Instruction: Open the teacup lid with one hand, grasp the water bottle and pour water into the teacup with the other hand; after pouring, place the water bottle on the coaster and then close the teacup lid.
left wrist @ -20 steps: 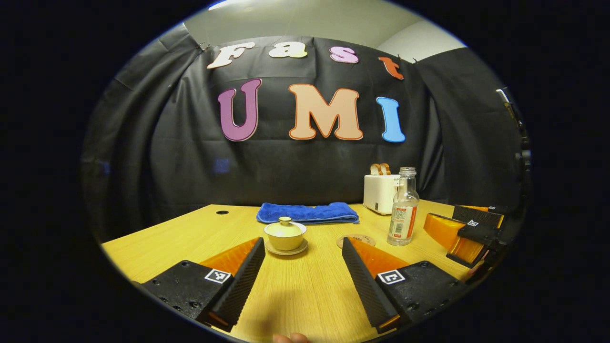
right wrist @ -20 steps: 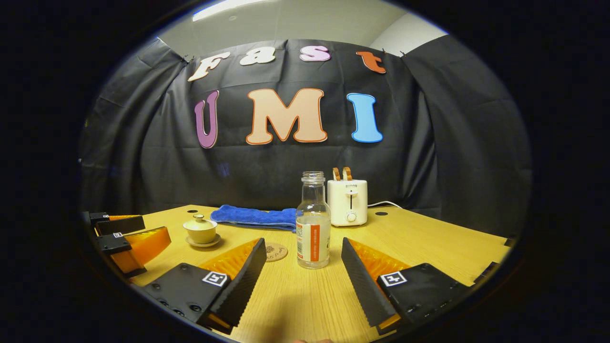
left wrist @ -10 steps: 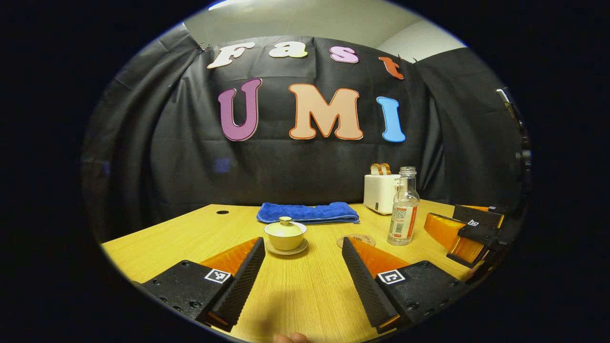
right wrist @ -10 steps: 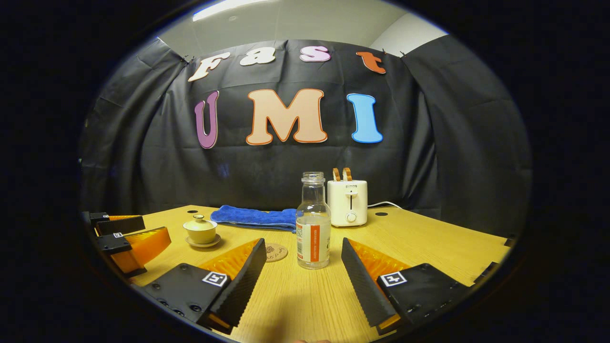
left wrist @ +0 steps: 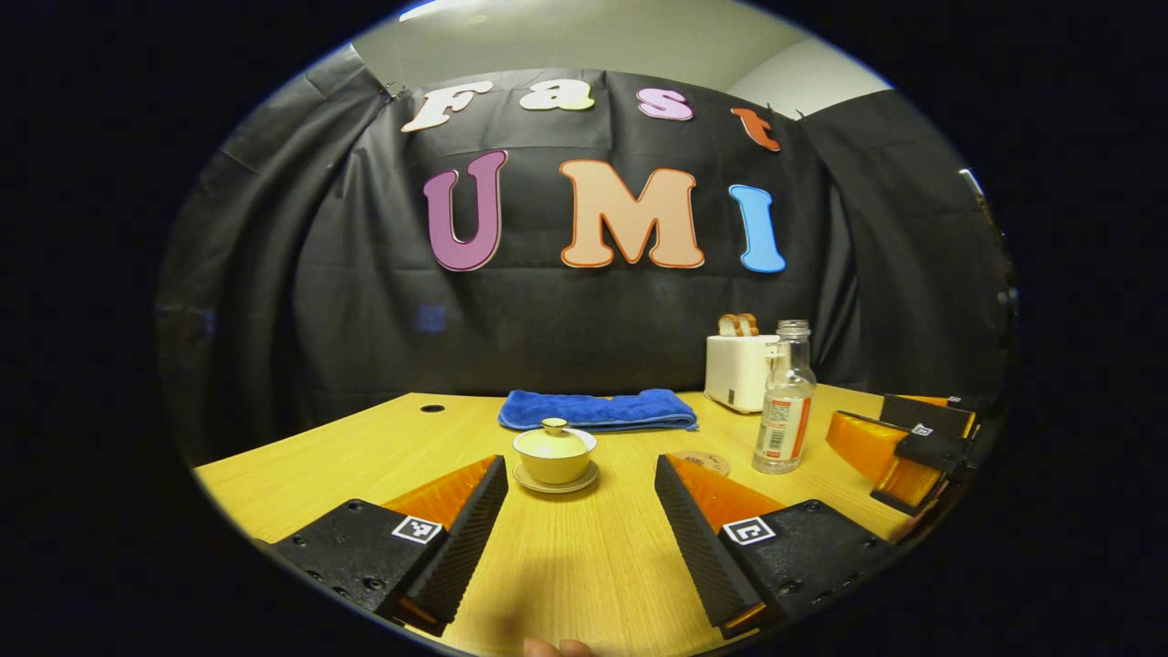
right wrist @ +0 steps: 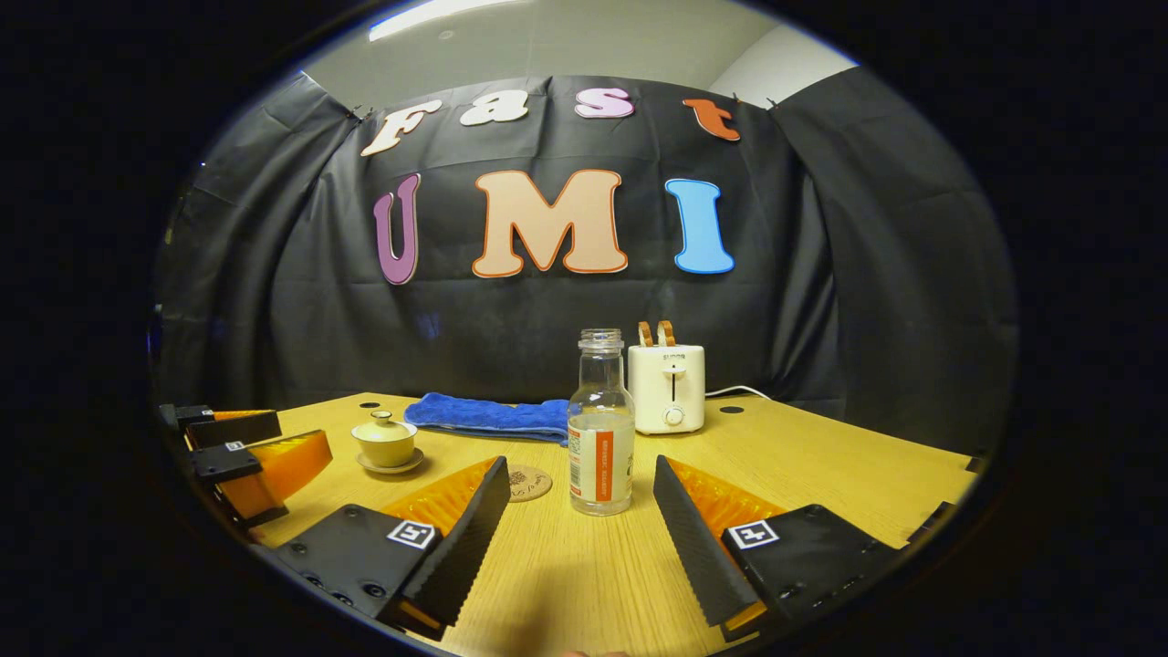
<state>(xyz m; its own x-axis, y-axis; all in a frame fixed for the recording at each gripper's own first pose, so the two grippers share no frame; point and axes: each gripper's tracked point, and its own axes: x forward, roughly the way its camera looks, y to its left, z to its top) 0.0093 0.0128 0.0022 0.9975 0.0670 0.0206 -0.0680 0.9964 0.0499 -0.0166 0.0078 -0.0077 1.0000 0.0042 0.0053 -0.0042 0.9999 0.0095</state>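
Left gripper view: left gripper [left wrist: 579, 511] low over the bench [left wrist: 301, 465], fingers spread wide, nothing held. Just beyond the gap sits the teacup [left wrist: 554, 461] on its saucer [left wrist: 555, 484], lid [left wrist: 553, 440] on, slightly left of centre line. Coaster [left wrist: 704, 462] to the right, partly hidden behind the right finger. Water bottle [left wrist: 785, 401] upright on the bench beside the coaster, not on it, cap off. Right gripper [left wrist: 912, 447] at far right edge, near the bottle. Further back a blue towel [left wrist: 598, 409], then a white toaster [left wrist: 739, 372] with bread in it.

Right gripper view: right gripper [right wrist: 579, 516] wide open, empty, water bottle [right wrist: 600, 429] straight ahead between the finger lines, untouched, partly filled. Coaster [right wrist: 527, 482] just left of the bottle. Teacup [right wrist: 385, 443] further left, left gripper [right wrist: 246, 456] near it at the edge. Towel [right wrist: 488, 415] and toaster [right wrist: 671, 388] at the back.
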